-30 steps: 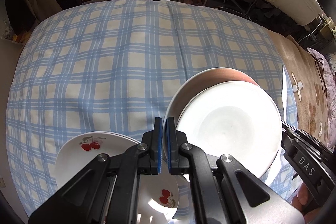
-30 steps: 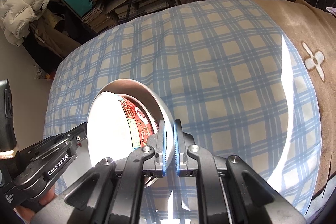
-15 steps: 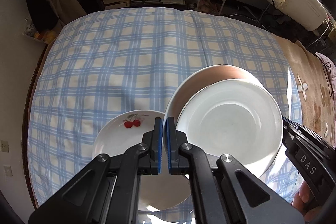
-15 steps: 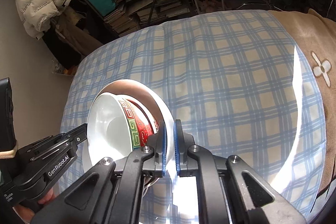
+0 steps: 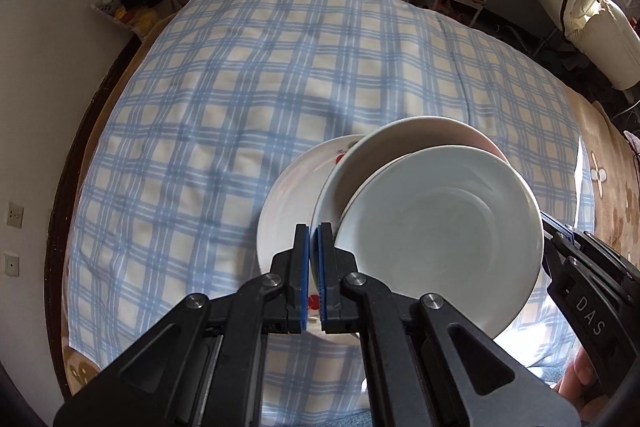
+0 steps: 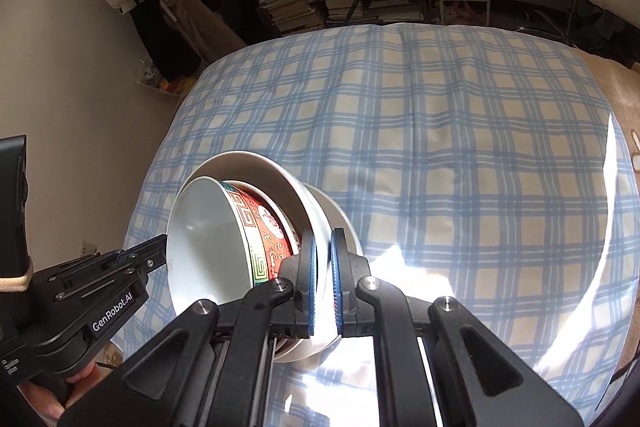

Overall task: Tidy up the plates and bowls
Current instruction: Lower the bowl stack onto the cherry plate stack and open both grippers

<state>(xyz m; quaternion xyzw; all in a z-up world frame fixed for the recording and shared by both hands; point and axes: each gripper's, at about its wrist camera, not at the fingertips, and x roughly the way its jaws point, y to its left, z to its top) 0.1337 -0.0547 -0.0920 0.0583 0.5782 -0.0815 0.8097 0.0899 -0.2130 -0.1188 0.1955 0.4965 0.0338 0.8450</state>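
Both grippers carried the nested bowls across, now above the cherry plate. Left gripper and right gripper clamp the outer bowl's rim. Level, lower centred.

Nested bowls: white outer bowl, red-patterned one inside, tilted, lifted.
Cherry plate: flat on the checked cloth, beneath them.

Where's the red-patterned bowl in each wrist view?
Left wrist: right of centre; only the white inside of the red-patterned bowl shows, nested in a plain bowl.
Right wrist: lower left, red and green outside showing.
Shared landmark: blue checked cloth.
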